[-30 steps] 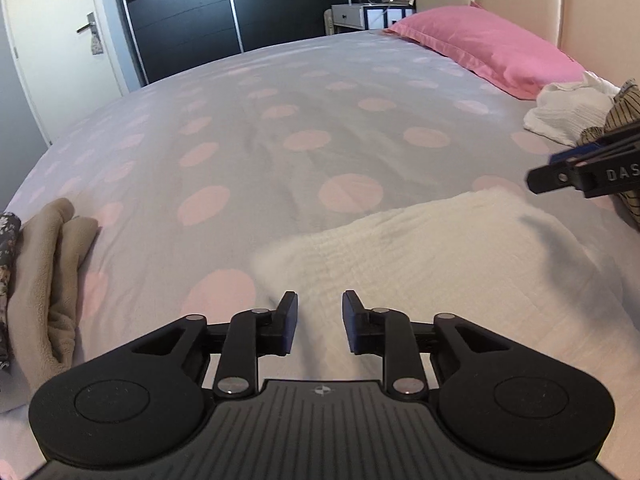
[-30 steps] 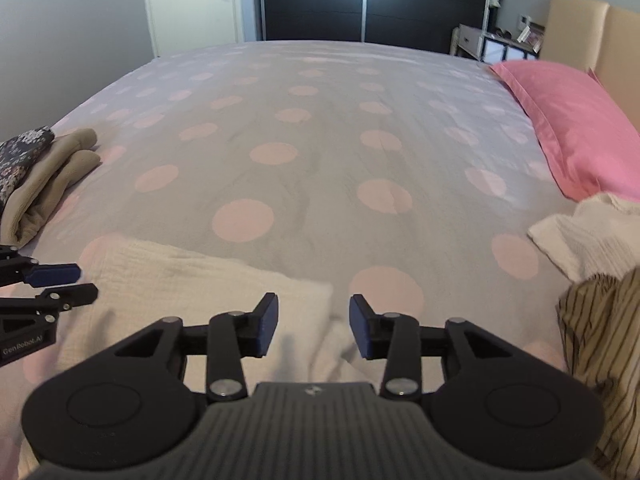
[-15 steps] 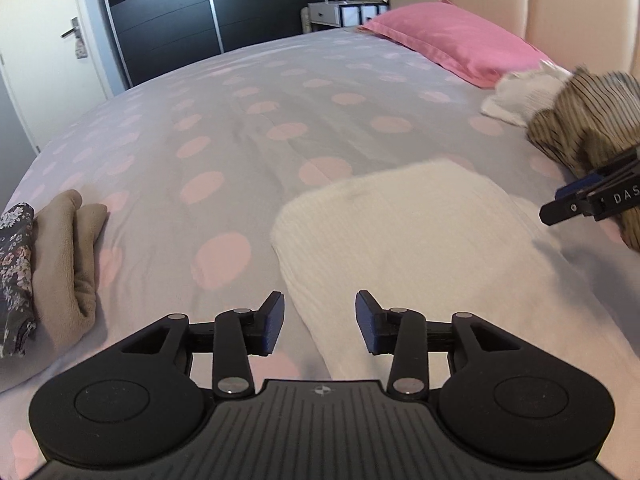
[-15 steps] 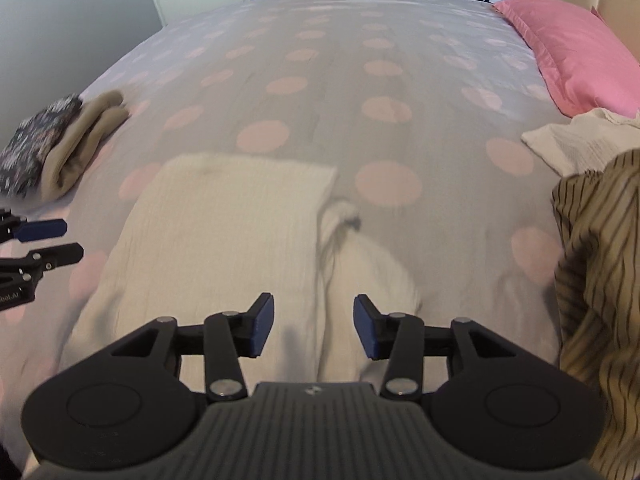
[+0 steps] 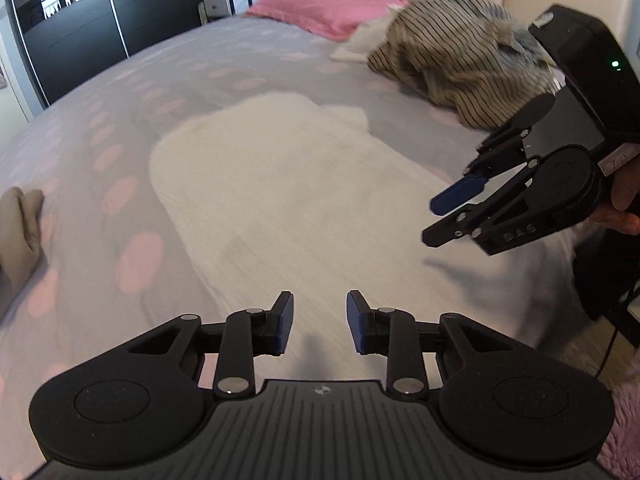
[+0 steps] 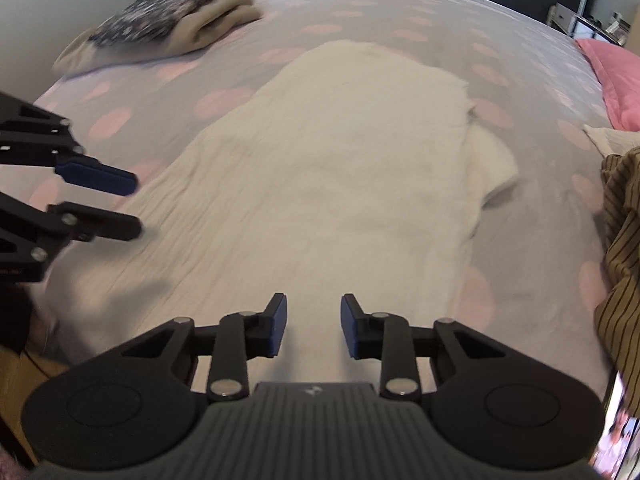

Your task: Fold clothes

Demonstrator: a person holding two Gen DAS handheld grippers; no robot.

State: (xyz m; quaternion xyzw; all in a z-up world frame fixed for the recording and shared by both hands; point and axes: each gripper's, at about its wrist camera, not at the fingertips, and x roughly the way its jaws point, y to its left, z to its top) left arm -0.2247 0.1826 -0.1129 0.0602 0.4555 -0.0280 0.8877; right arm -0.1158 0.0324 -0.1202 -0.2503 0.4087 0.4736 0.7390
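A cream white garment point(image 5: 288, 184) lies spread flat on the polka-dot bed, one short sleeve point(image 6: 490, 164) sticking out to the right; it also shows in the right wrist view point(image 6: 340, 168). My left gripper point(image 5: 320, 322) is open and empty, above the garment's near end. It also shows at the left of the right wrist view point(image 6: 134, 204). My right gripper point(image 6: 313, 326) is open and empty, above the garment's near hem. It also shows at the right of the left wrist view point(image 5: 432, 220), raised above the cloth.
A striped brown garment point(image 5: 460, 64) lies crumpled to the right, a white piece point(image 5: 360, 40) and a pink pillow point(image 5: 320, 4) beyond it. Folded beige point(image 6: 216, 20) and dark floral point(image 6: 156, 20) clothes sit at the left edge. The bed's near edge is just below the grippers.
Both grippers have pulled back toward the bed's near edge and risen. The garment now shows spread full length below them. Both stay open.
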